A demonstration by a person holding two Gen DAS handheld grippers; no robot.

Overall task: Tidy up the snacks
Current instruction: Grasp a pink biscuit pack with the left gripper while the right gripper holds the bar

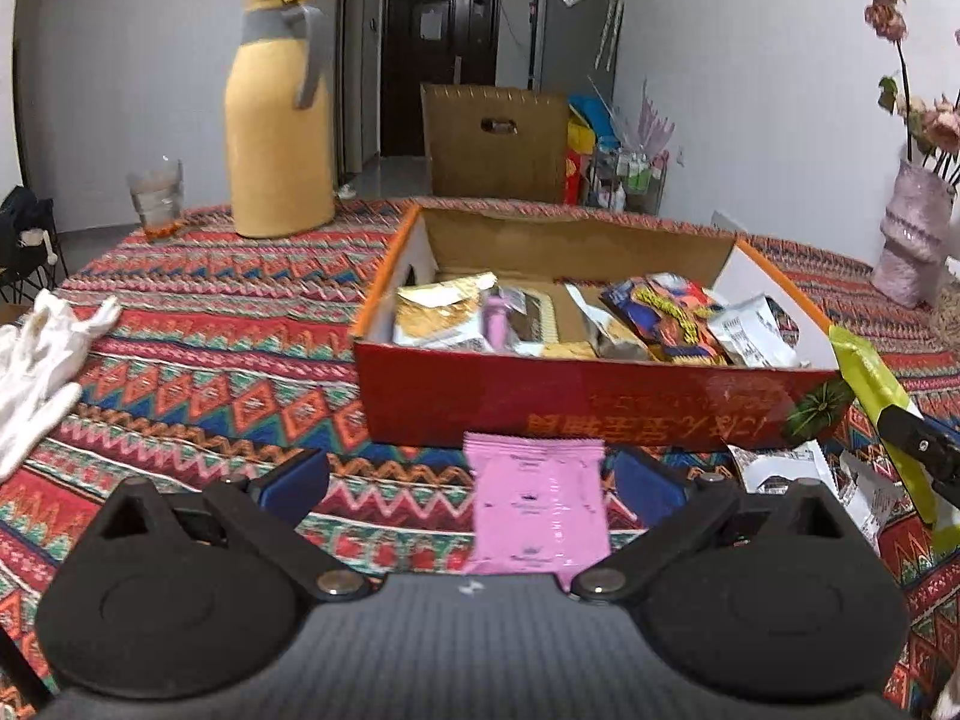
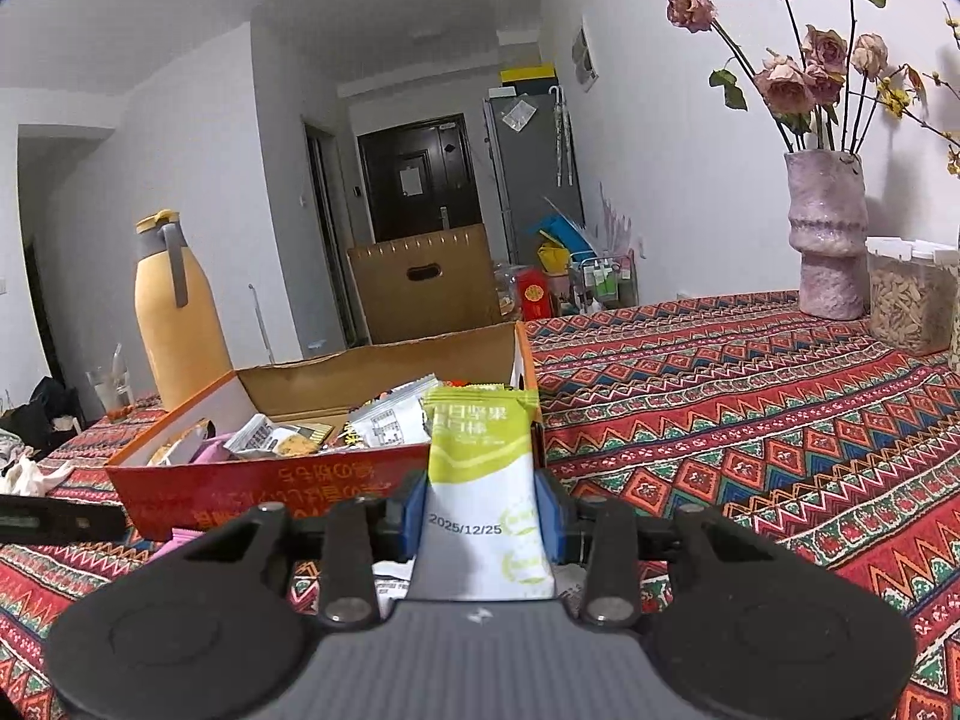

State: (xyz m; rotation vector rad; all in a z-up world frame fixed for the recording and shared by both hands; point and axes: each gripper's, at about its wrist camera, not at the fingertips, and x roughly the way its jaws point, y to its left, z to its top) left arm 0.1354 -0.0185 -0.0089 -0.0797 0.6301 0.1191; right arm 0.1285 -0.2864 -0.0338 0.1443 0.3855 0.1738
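Your left gripper (image 1: 468, 483) stands with its jaws spread wide, and the pink packet (image 1: 536, 510) lies flat on the tablecloth (image 1: 210, 324) between them, untouched, long axis pointing toward the red box (image 1: 588, 399) just ahead. Your right gripper (image 2: 485, 507) is clamped on the green-and-white packet (image 2: 485, 480), upright, the box's near wall directly in front; that hand is nearer to dropping.

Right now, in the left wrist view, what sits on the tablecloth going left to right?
White gloves → glass → yellow thermos jug → red snack box → pink vase.
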